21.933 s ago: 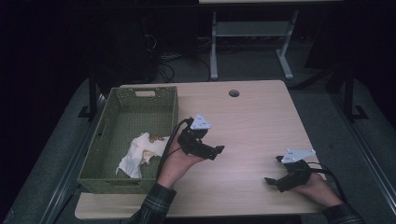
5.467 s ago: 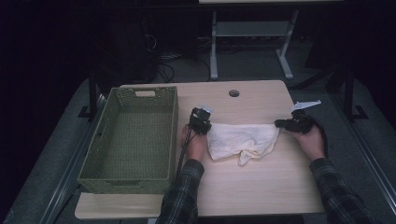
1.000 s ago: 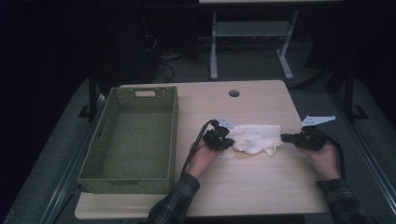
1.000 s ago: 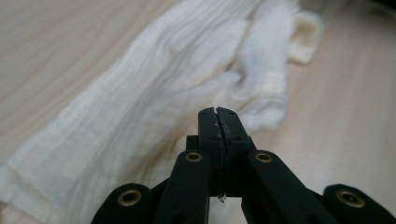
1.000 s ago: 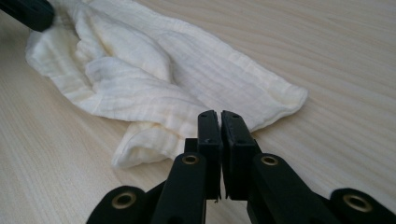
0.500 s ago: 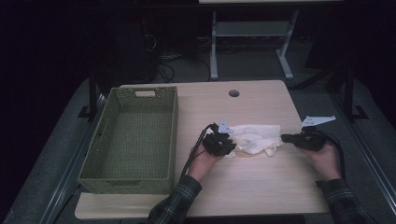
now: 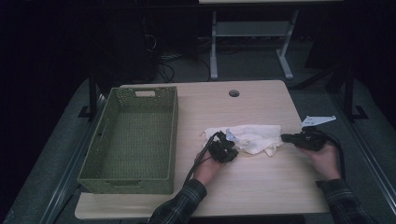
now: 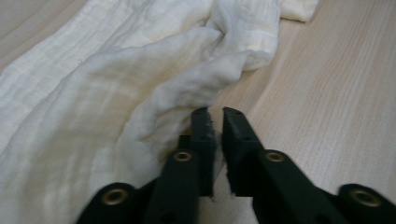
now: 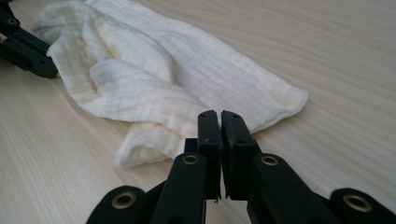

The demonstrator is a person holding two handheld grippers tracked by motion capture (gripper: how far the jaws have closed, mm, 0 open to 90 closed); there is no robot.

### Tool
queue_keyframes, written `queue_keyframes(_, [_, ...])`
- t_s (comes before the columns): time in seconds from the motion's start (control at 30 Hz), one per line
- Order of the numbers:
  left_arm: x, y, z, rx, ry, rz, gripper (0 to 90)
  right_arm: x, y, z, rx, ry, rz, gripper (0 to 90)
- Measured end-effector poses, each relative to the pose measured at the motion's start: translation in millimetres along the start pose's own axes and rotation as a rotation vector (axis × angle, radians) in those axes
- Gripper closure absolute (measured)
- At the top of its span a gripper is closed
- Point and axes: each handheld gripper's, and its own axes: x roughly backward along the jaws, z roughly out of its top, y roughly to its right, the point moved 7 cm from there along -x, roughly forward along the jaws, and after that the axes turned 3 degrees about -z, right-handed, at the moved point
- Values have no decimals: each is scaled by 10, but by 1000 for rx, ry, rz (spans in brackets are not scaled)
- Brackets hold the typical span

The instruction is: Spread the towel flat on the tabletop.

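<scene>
Two forearms in plaid sleeves reach in from the near edge of the table. The left hand (image 7: pixel 208 164) holds the left gripper (image 8: pixel 215 122) low and angled toward the right, its jaws just closing, nearly together with nothing between them. The right hand (image 7: pixel 323 158) holds the right gripper (image 9: pixel 219 122) level, pointing left, jaws closed and empty.
</scene>
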Motion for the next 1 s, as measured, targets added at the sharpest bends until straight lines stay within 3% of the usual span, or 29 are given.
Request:
queue_keyframes(0.13, [88, 36, 17, 0, 5, -16, 881, 59, -6, 28, 0, 22, 9, 869])
queue_keyframes(0.27, [284, 73, 32, -4, 30, -6, 882, 141, -45, 51, 14, 47, 19, 869])
queue_keyframes(0.43, [528, 78, -25, 40, 71, 13, 882, 213, -114, 36, 28, 50, 29, 869])
queue_keyframes(0.67, [777, 116, -209, 90, 88, 24, 883, 399, -241, -24, 44, 73, 55, 868])
queue_keyframes(1.0, [860, 278, -391, 107, 54, 39, 885, 623, -479, -271, 77, 57, 93, 868])
